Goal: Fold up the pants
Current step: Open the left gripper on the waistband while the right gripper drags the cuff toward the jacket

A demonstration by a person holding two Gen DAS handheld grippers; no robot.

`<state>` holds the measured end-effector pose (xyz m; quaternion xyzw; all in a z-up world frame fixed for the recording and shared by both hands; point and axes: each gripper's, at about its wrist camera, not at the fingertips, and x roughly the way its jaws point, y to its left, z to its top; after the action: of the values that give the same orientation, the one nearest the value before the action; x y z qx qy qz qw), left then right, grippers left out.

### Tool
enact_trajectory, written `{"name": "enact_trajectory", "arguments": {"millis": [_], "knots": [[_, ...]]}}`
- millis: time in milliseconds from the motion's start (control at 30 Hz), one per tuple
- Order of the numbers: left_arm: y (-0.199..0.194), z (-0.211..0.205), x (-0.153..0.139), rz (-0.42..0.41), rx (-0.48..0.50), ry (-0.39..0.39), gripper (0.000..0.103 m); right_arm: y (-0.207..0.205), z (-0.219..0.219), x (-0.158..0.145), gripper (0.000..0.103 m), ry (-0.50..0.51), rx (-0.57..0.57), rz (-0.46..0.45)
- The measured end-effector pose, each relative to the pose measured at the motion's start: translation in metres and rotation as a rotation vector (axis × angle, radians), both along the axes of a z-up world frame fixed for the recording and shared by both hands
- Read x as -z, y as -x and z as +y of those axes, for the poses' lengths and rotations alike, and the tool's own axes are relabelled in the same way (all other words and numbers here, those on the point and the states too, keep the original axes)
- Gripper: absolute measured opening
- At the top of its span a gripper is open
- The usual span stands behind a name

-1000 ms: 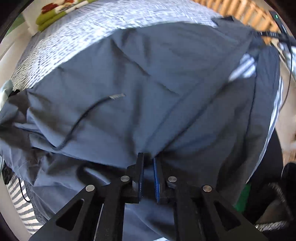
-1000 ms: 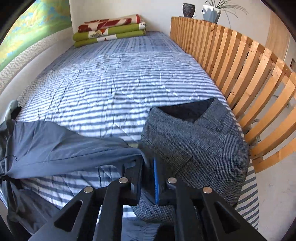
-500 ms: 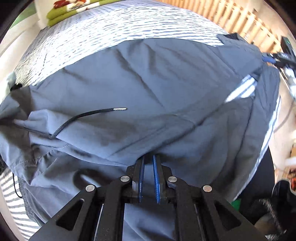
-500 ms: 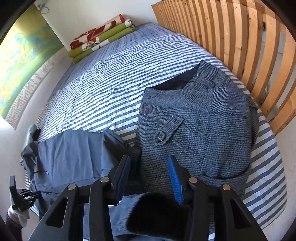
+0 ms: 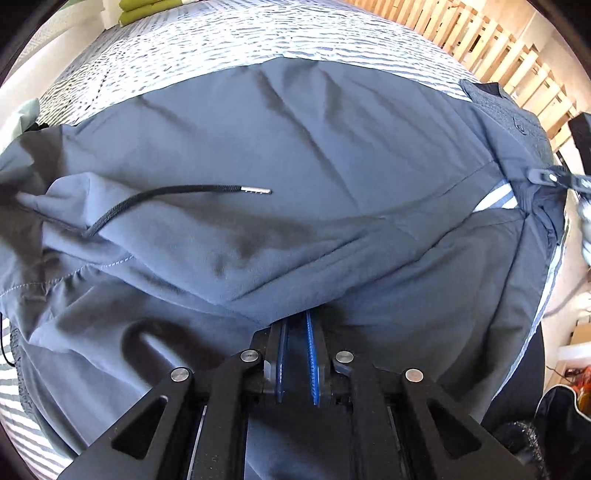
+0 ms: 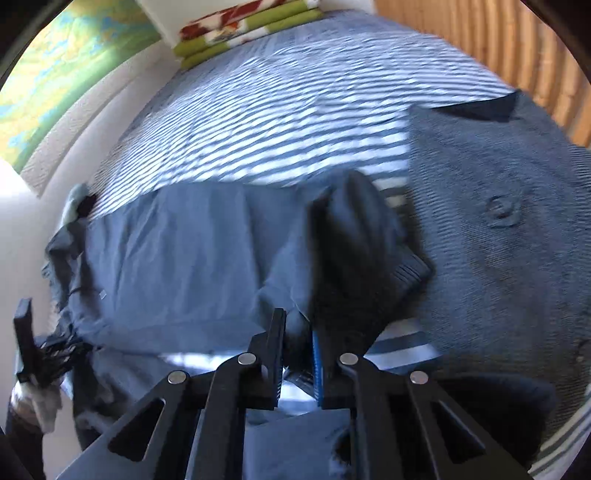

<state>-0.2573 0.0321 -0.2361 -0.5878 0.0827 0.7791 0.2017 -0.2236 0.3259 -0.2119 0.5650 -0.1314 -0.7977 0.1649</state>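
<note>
Grey-blue pants lie spread across the striped bed, with the black drawstring resting on top near the waist at the left. My left gripper is shut on a fold of the pants at their near edge. In the blurred right wrist view the pants stretch to the left, and my right gripper is shut on the dark leg end, which bunches up above the fingers. The right gripper also shows at the pants' far right end in the left wrist view.
A grey tweed garment lies on the bed just right of the pants' leg end. Folded green and red blankets sit at the head of the striped bedcover. A wooden slatted rail runs along the bed's right side.
The right gripper stood open half a second ago and has now shut on the pants' leg end, swinging left. The left gripper keeps its hold and the pants lie flatter.
</note>
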Motion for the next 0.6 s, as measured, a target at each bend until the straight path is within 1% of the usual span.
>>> {"name": "enact_trajectory", "arguments": {"millis": [33,67,100,133,200,267,333,400,500,567,600], "knots": [[-0.002,0.000,0.001,0.001,0.005,0.004,0.010,-0.007,-0.007,-0.001,0.020,0.023,-0.044,-0.002],[-0.003,0.000,0.001,0.003,0.009,0.008,0.010,-0.015,-0.008,-0.005,0.025,0.030,-0.050,0.019],[-0.004,0.001,0.002,0.005,0.013,0.009,0.010,-0.022,-0.004,-0.010,0.028,0.046,-0.032,0.044],[-0.004,0.001,0.002,0.006,0.014,0.007,0.010,-0.028,0.005,-0.014,0.032,0.075,0.002,0.065],[-0.004,0.000,0.004,0.004,0.008,-0.005,0.010,-0.032,0.034,-0.018,0.033,0.102,0.127,0.083],[-0.003,-0.003,0.006,0.000,-0.003,-0.020,0.010,-0.030,0.057,-0.014,0.033,0.057,0.251,0.061],[-0.003,-0.005,0.007,-0.002,-0.014,-0.035,0.010,-0.024,0.073,-0.002,0.033,0.065,0.323,0.000],[-0.003,-0.007,0.007,-0.006,-0.019,-0.046,0.010,-0.018,0.077,0.009,0.034,0.094,0.333,-0.037],[-0.003,-0.010,0.006,-0.012,-0.020,-0.054,0.010,-0.005,0.067,0.022,0.036,0.048,0.323,-0.066],[-0.006,-0.011,0.006,-0.014,-0.020,-0.056,0.011,0.003,0.057,0.031,0.044,0.029,0.327,-0.089],[-0.007,-0.012,0.006,-0.016,-0.021,-0.058,0.012,0.007,0.052,0.035,0.045,0.014,0.331,-0.098]]}}
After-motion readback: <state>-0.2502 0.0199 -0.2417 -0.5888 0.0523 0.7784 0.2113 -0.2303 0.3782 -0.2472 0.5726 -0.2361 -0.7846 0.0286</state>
